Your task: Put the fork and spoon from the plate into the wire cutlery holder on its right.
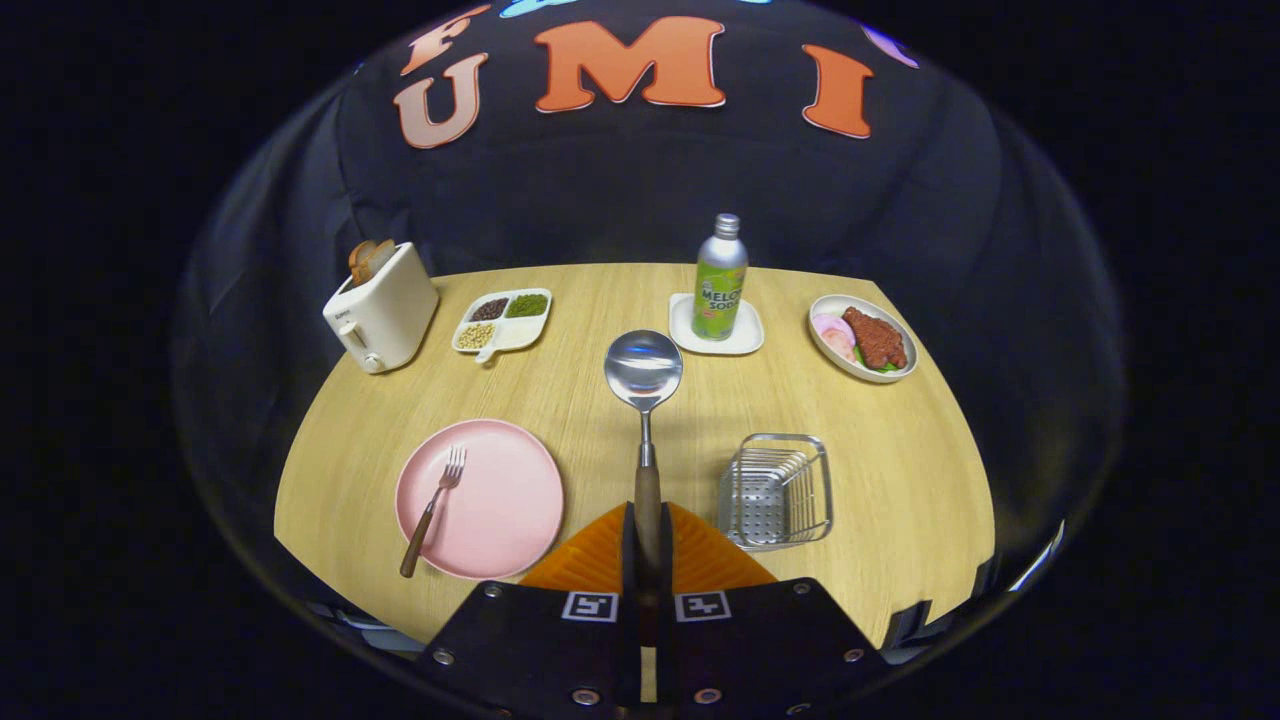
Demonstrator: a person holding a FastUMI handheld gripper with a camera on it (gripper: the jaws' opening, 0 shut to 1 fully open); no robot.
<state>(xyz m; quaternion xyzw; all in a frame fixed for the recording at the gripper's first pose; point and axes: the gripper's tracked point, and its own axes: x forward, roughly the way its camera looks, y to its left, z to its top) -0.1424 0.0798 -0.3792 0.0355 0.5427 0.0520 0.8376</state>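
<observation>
The gripper (648,545) is clamped on the spoon (644,372) handle, the fork (432,508) lies on the plate (500,515), the holder (776,490) sits empty

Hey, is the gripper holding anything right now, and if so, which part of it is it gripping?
Yes. The gripper is shut on the silver metal spoon with a brown wooden handle, its jaws pressing the wooden handle, bowl pointing forward.

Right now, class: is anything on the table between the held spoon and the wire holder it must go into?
Nothing visible. The hand-held gripper is shut on the spoon by its handle; the wire cutlery holder sits just ahead and right of the fingers, with bare table between.
</observation>
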